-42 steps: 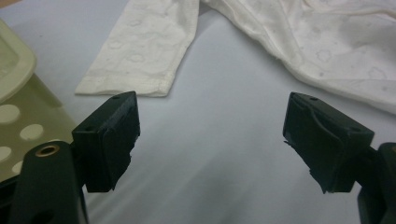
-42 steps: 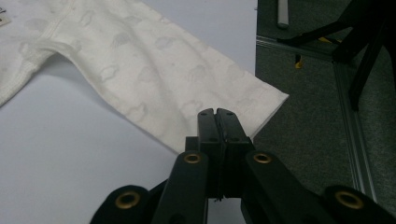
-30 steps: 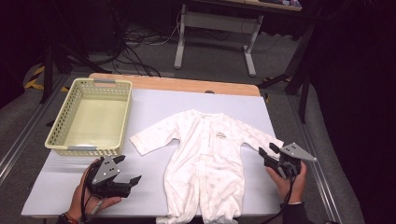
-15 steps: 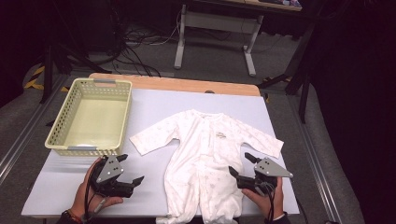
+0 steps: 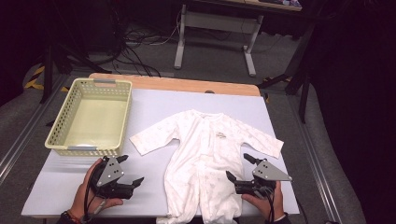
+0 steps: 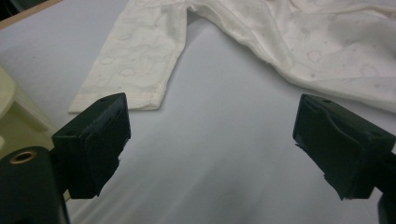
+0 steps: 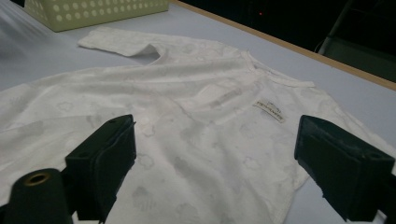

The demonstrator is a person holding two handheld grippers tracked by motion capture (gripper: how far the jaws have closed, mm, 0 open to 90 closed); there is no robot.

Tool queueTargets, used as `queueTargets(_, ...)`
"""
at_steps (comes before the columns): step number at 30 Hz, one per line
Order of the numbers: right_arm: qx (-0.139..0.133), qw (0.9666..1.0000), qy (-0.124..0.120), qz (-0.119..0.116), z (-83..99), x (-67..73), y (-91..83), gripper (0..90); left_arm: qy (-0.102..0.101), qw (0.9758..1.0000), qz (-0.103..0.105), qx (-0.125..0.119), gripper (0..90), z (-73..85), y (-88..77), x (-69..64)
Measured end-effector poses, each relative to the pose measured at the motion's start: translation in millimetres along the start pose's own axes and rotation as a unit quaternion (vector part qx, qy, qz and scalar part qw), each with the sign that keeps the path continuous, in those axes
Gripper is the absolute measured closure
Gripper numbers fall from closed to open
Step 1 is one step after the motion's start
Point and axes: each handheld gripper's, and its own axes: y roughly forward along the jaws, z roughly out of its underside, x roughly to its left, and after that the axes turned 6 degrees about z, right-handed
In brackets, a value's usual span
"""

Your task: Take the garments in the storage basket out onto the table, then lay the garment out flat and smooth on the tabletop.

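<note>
A white baby sleepsuit lies flat on its back in the middle of the pale table, sleeves spread, legs toward the front edge. My left gripper rests open on the bare table to the left of the suit's legs, pointing at them. In the left gripper view the near sleeve lies just ahead of the open left gripper. My right gripper is open at the suit's right side, under the right sleeve. In the right gripper view the right gripper has fabric between its spread jaws, with a small label ahead.
A pale yellow mesh basket stands empty at the table's left, just behind the left hand; its wall appears far off in the right gripper view. A wooden strip edges the table's far side. Cables and a metal stand lie on the floor beyond.
The right gripper has moved left from the table's right edge to the sleepsuit's side. The left gripper has barely shifted. Both stay open.
</note>
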Motion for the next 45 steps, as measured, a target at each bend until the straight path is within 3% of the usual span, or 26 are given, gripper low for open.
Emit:
queueTargets(3,0.001,1.0,-0.001,-0.001,0.0,1.1,-0.5,17.2,0.01,0.9999,-0.01,0.006,16.0,-0.5,1.7,-2.7)
queueTargets(7,-0.001,1.0,0.005,-0.003,-0.1,0.6,2.1,16.7,0.013,0.9997,-0.006,0.018,23.1,-0.8,1.8,-4.5)
queueTargets(11,0.004,1.0,0.005,-0.008,0.3,-0.9,6.8,16.9,0.022,0.9989,-0.024,0.035,28.1,-3.8,10.0,-6.3)
queueTargets(13,0.004,0.9999,0.003,-0.01,-0.1,-0.1,8.3,16.9,0.027,0.9971,-0.046,0.055,30.2,-9.3,20.5,-6.4)
queueTargets(15,0.008,0.9999,0.003,-0.015,-0.1,1.4,10.3,16.9,0.014,0.9971,-0.047,0.058,33.5,-15.1,30.9,-5.8)
queueTargets(18,0.011,0.9998,-0.005,-0.017,-0.7,5.0,11.4,16.9,0.016,0.9948,-0.069,0.073,40.4,-22.3,47.2,-4.4)
queueTargets(20,0.009,0.9998,-0.01,-0.017,-2.1,6.3,10.9,16.9,0.011,0.9919,-0.079,0.098,46.8,-25.4,62.7,-0.4)
queueTargets(24,0.006,0.9997,-0.014,-0.02,-2.2,7.6,9.8,16.9,-0.02,0.9888,-0.106,0.103,58.4,-29.9,74.2,12.3)
queueTargets(27,0.011,0.9996,-0.014,-0.021,-1.3,7.6,10.0,16.9,-0.041,0.9888,-0.102,0.101,64.1,-30.9,78.0,19.6)
queueTargets(31,0.01,0.9997,-0.012,-0.018,-2.2,5.8,10.5,16.9,-0.033,0.9886,-0.101,0.107,82.3,-33.6,83.1,21.4)
queueTargets(33,0.015,0.9997,-0.011,-0.016,-1.0,5.4,11.4,16.9,-0.035,0.9888,-0.099,0.105,88.9,-33.7,82.7,22.9)
queueTargets(36,0.017,0.9997,-0.011,-0.013,0.4,5.0,10.3,17.1,-0.032,0.9893,-0.107,0.094,89.8,-35.6,78.1,22.9)
queueTargets(40,0.013,0.9999,-0.009,-0.005,0.4,2.3,7.1,17.4,-0.02,0.991,-0.121,0.052,89.9,-44.1,63.6,19.5)
queueTargets(42,0.011,0.9999,-0.007,-0.003,0.8,2.0,5.9,17.5,-0.02,0.9913,-0.129,0.02,89.9,-49.7,52.5,18.5)
queueTargets(45,0.013,0.9999,-0.007,0.001,1.7,1.7,3.6,17.4,-0.02,0.9911,-0.132,-0.004,90.0,-54.2,44.0,18.7)
